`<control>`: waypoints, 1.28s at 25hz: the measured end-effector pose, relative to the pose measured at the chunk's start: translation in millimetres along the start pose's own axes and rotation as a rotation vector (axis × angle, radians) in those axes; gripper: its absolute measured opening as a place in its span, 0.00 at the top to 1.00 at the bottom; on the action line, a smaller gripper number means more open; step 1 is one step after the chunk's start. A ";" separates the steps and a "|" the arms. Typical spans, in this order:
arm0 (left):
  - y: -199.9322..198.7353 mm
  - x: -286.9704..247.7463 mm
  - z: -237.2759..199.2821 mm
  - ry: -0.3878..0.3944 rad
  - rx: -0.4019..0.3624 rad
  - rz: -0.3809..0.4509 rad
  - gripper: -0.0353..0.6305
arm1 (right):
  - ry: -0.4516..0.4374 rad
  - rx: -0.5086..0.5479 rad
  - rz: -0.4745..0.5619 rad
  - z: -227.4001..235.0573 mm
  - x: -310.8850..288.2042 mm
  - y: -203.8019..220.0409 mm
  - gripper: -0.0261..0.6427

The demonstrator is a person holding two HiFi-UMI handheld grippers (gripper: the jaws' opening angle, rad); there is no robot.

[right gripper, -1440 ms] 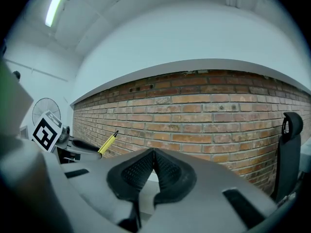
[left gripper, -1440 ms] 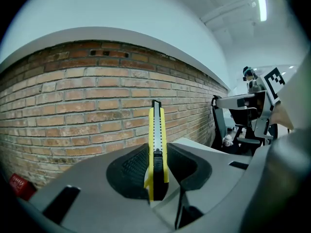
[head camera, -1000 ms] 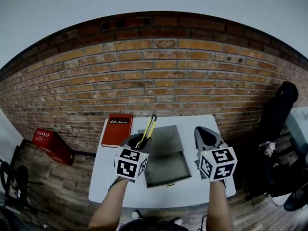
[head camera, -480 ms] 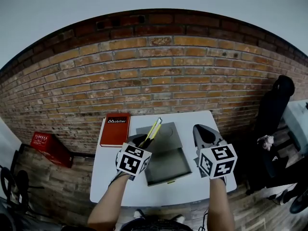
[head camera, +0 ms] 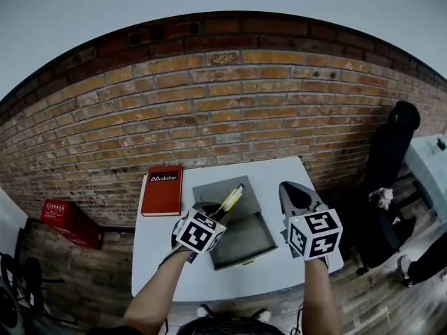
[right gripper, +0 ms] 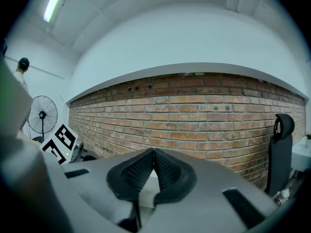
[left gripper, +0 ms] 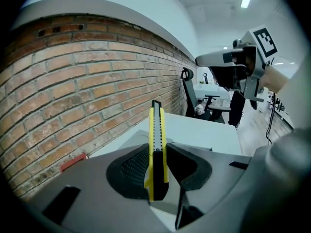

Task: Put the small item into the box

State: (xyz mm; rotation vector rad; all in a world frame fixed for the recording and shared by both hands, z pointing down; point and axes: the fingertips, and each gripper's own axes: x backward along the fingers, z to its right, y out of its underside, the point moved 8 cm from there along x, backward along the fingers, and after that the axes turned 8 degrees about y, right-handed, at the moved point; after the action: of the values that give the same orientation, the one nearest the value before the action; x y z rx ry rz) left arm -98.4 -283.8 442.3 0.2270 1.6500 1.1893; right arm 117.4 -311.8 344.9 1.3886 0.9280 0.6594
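Left gripper [left gripper: 159, 152] is clamped on the one yellow utility knife [left gripper: 156, 125], which sticks out ahead of its jaws. Only the head view shows the single grey box [head camera: 241, 244] open just below that tip. Right gripper [right gripper: 153, 154] beside it: jaws together, empty. One red book [head camera: 162, 190] lies off to the left gripper's left.

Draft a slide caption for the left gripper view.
Left gripper shut on a yellow utility knife, grey box and white table ahead, brick wall alongside.

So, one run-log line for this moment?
left tool: shut on yellow cutter, not yet in grey box | right tool: shut, empty
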 end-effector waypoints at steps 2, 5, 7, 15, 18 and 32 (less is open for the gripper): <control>1.5 -4.6 1.7 0.024 -0.019 -0.021 0.75 | 0.009 -0.001 -0.004 -0.2 1.1 0.8 0.93; 5.3 -12.8 5.2 0.063 -0.041 -0.058 0.75 | 0.023 0.001 -0.013 -0.4 3.9 3.5 0.93; 8.6 -19.1 7.6 0.088 -0.055 -0.086 0.75 | 0.034 0.003 -0.018 -0.5 6.2 5.4 0.93; 25.1 -40.9 15.5 0.172 -0.109 -0.183 0.75 | 0.074 -0.005 -0.035 -0.9 14.8 11.9 0.93; 32.8 -49.6 18.4 0.201 -0.126 -0.222 0.75 | 0.092 -0.008 -0.036 0.0 18.9 13.3 0.93; 51.3 -81.6 26.5 0.308 -0.152 -0.369 0.75 | 0.125 -0.002 -0.069 1.9 30.2 23.3 0.93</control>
State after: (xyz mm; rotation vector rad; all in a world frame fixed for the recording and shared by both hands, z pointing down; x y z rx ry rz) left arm -60.8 -295.9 534.1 -0.3598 1.7577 1.0934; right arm 137.4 -284.8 362.9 1.3189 1.0689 0.7008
